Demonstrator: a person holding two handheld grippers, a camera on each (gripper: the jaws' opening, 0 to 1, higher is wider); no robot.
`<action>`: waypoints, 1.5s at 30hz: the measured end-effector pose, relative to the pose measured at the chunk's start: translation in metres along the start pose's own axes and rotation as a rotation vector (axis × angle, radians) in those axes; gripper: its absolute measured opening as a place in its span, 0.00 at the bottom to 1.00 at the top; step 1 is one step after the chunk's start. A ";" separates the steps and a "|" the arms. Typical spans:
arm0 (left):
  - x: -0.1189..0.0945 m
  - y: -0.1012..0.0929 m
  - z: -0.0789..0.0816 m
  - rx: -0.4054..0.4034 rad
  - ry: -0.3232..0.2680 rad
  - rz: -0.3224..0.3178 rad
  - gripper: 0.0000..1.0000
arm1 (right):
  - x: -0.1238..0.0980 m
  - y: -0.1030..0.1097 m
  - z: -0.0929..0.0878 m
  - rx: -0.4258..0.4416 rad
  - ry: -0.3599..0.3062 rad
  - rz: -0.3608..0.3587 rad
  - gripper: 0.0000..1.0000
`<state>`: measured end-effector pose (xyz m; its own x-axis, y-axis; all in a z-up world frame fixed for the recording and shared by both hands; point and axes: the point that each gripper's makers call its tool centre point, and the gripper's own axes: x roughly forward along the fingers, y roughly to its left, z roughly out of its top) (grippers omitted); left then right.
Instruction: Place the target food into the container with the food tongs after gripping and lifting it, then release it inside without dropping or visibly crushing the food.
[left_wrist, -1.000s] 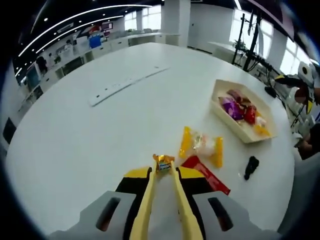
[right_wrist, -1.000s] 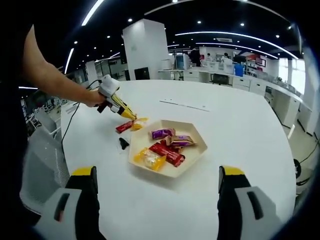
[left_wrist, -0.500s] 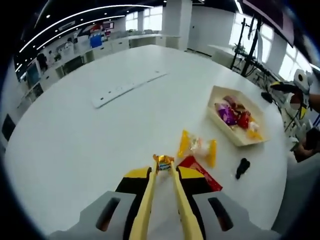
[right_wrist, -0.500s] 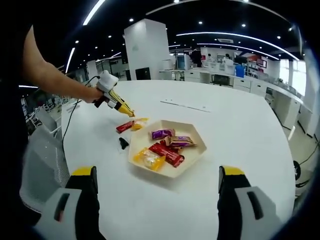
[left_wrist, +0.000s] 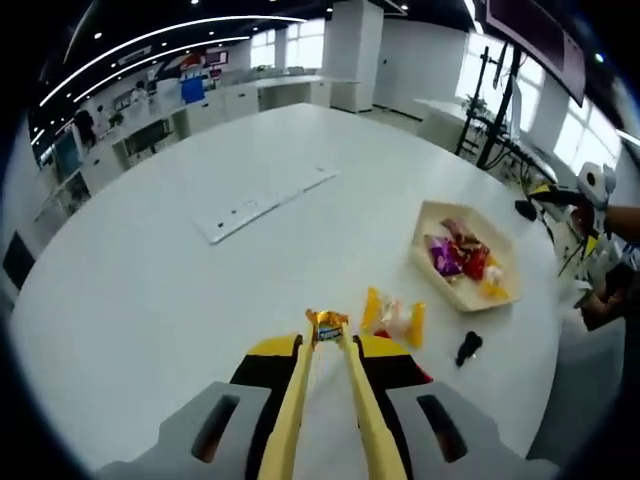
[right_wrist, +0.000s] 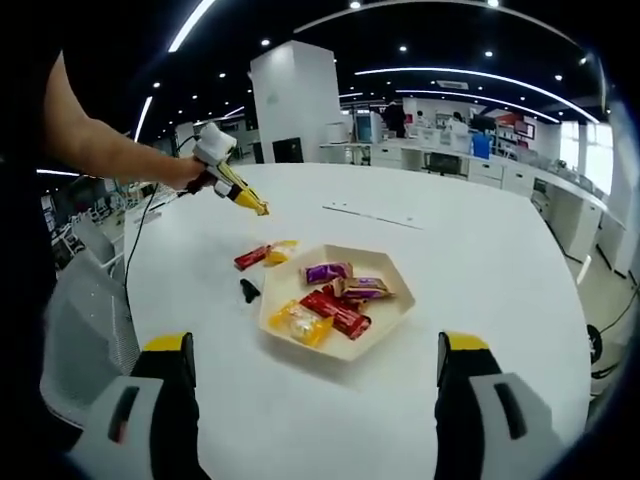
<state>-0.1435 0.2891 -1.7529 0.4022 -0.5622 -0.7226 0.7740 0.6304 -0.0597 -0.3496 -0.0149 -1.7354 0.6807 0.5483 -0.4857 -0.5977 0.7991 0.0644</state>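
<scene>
My left gripper (left_wrist: 327, 335) clamps the yellow tongs (left_wrist: 325, 400), pinching a small wrapped candy (left_wrist: 326, 326) at their tips; I'd carry it level toward the tray (left_wrist: 467, 298) ahead-right, easing open inside; my right gripper (right_wrist: 315, 400) stands released

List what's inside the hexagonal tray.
The tray holds wrapped snacks: a purple one, a brown one, a red one, a yellow one. Anything beneath them is covered.

Legible text: none. Wrappers in the tray (right_wrist: 375, 330): print too small to read. Small wrapped candy (left_wrist: 327, 327) at the yellow tongs' tips: blue label patch, characters unreadable. Distant wall signage: blurred.
</scene>
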 end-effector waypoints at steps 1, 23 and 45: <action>-0.001 0.000 0.001 -0.003 -0.001 -0.001 0.16 | 0.000 0.000 0.000 -0.001 -0.001 0.000 1.00; -0.003 -0.044 0.036 0.068 0.004 -0.057 0.16 | -0.012 -0.005 0.007 -0.006 -0.037 -0.012 1.00; 0.026 -0.135 0.067 0.192 0.017 -0.189 0.16 | -0.023 -0.008 0.012 -0.005 -0.069 -0.032 1.00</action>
<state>-0.2049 0.1532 -1.7177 0.2345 -0.6501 -0.7228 0.9139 0.4009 -0.0641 -0.3557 -0.0306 -1.7144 0.7269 0.5382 -0.4266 -0.5772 0.8154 0.0452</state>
